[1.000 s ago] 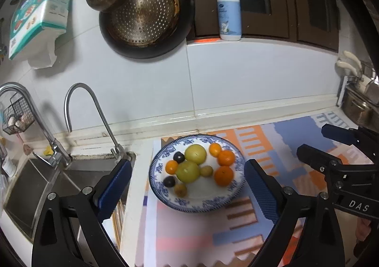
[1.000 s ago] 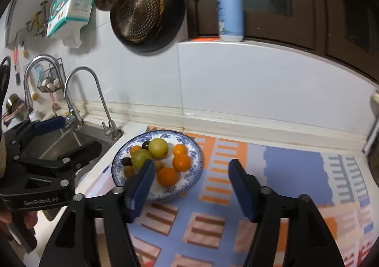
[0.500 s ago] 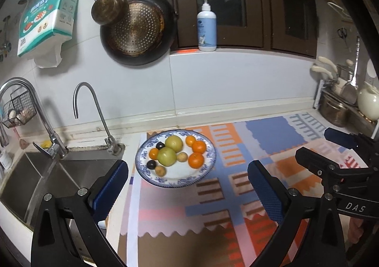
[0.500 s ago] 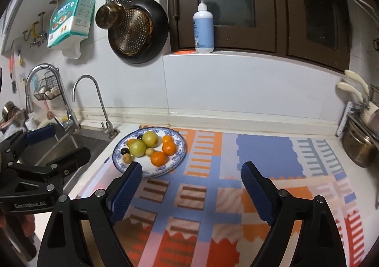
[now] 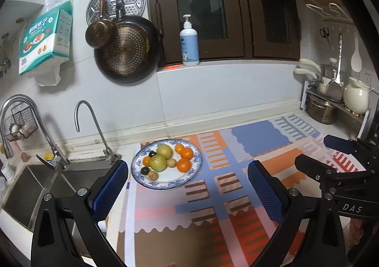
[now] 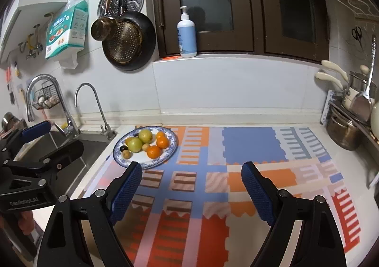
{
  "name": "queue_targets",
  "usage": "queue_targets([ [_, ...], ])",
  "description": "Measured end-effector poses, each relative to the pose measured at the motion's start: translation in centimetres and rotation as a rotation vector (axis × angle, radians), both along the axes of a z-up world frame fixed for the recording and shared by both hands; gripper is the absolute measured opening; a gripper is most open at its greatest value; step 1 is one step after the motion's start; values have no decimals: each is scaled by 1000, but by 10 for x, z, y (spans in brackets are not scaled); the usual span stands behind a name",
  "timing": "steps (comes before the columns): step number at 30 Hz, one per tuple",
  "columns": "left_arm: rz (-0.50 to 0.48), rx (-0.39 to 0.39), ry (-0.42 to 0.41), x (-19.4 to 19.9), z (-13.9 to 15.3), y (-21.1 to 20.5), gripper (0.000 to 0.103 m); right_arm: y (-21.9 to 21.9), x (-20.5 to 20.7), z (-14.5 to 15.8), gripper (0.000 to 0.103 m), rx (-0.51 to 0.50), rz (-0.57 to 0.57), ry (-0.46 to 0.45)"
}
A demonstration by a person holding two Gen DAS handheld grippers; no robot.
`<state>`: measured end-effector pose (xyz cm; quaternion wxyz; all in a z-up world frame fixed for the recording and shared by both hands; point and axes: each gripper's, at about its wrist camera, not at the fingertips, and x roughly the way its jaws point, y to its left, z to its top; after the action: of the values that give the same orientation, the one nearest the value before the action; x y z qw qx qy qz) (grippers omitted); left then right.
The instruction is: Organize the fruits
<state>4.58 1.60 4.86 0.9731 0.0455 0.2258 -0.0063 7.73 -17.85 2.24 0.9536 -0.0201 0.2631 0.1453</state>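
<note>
Both grippers hang over the patterned mat [image 6: 251, 143], tilted down toward the counter and pointing at the back wall. The left gripper [image 5: 188, 186] has its blue pads spread wide with nothing between them; its left finger reaches over the edge where the mat meets the sink [image 5: 35, 186]. The right gripper [image 6: 191, 186] is likewise apart and empty, hovering above the mat's middle. Each shows at the edge of the other's view, side by side and well apart.

The fruits sit together on a blue-rimmed plate [image 5: 196, 165] at the mat's far left corner, just beside the sink and the slim faucet [image 5: 94, 129]: two green fruits [image 5: 161, 158], several oranges [image 5: 186, 160], two dark small ones and a couple of brownish ones, all touching or nearly so. The plate lies ahead of both grippers, clear of the fingertips.

To the right of the plate the mat runs bare up to the pots [image 6: 343, 134] at the far right. A pump bottle [image 6: 187, 37] stands on the window ledge above.
</note>
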Motion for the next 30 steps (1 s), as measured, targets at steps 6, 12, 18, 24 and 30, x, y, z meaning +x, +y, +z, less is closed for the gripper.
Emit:
queue_targets([
  [6, -19, 7, -4, -3, 0, -9, 103, -12, -6, 1, 86, -4, -28, 0],
  [12, -24, 13, -1, -4, -1, -13, 103, -21, -9, 2, 86, -6, -46, -8],
  [18, -25, 14, -2, -4, -1, -13, 103, -23, -9, 3, 86, -9, -46, -10],
  [24, -20, -2, 1, -5, -1, -12, 103, -24, -11, 3, 86, -11, -52, -8],
  [30, -25, 1, -6, -6, 0, -13, 103, -26, -11, 2, 86, -14, -50, -7],
])
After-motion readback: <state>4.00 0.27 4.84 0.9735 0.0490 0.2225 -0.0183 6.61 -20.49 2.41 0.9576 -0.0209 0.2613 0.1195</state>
